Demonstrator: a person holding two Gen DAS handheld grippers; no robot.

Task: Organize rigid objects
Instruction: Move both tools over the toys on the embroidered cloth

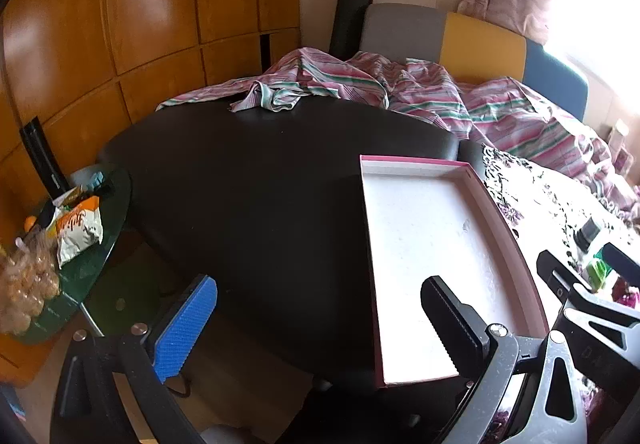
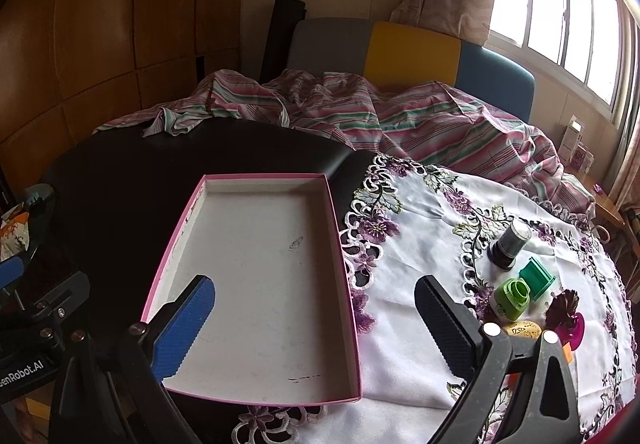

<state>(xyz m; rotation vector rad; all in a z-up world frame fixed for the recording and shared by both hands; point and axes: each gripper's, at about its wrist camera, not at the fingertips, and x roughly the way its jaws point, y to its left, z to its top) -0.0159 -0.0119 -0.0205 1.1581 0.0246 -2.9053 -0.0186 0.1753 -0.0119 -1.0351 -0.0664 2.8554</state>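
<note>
small objects (image 2: 516, 284): clustered on embroidered cloth (image 2: 420, 236), right of tray; dark cylinder upright, green cap and green block just beside, yellow and magenta pieces nearer camera
pink-rimmed tray (image 2: 256, 180): empty, on black table (image 2: 120, 172), touching cloth edge; likely the drop target, kept close for short carries
right gripper (image 2: 312, 328): jaws wide apart, nothing between, hovering over tray/cloth border
left gripper (image 1: 320, 328): jaws wide apart, empty, angled down over table by tray's left rim
progress: probably not started, nothing in tray

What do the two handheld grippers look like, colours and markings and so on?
Both match: the left gripper and right gripper each have one finger with a blue textured pad and one with a black ribbed pad, on dark frames with silver screws. The left one's body bears white lettering.
</note>
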